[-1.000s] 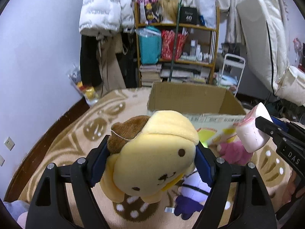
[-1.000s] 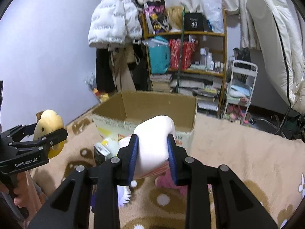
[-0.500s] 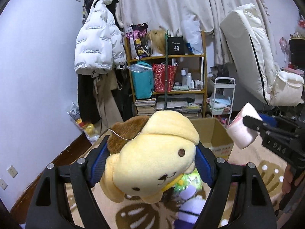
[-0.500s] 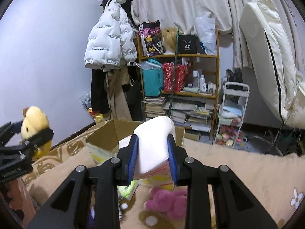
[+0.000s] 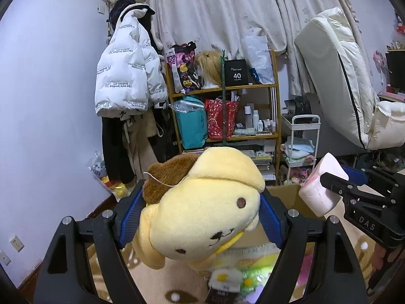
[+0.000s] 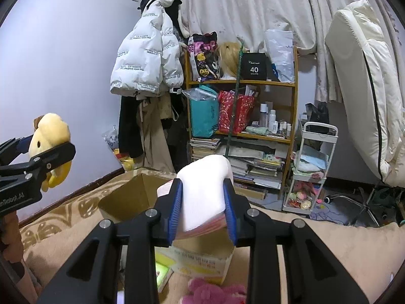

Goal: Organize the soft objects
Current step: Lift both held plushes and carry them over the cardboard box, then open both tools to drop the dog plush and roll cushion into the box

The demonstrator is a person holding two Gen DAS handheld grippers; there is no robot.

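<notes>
My left gripper [image 5: 200, 215] is shut on a yellow plush dog [image 5: 202, 212] with a brown beret, held up in the air; it also shows in the right wrist view [image 6: 49, 141]. My right gripper [image 6: 202, 202] is shut on a white and pink soft block [image 6: 205, 185], seen from the side in the left wrist view [image 5: 320, 188]. An open cardboard box [image 6: 131, 197] stands on the rug below and ahead of both grippers. A pink plush [image 6: 215, 292] lies on the rug in front of the box.
A beige patterned rug [image 6: 329, 240] covers the floor. A wooden shelf [image 6: 240, 126] packed with bags and books stands behind, with a white jacket [image 6: 146, 60] hanging left of it and a small white cart [image 6: 311, 169] and a leaning mattress [image 6: 364, 88] to the right.
Both grippers have risen with their plush loads. The box and rug have dropped lower in both views and more of the wall and curtain shows.
</notes>
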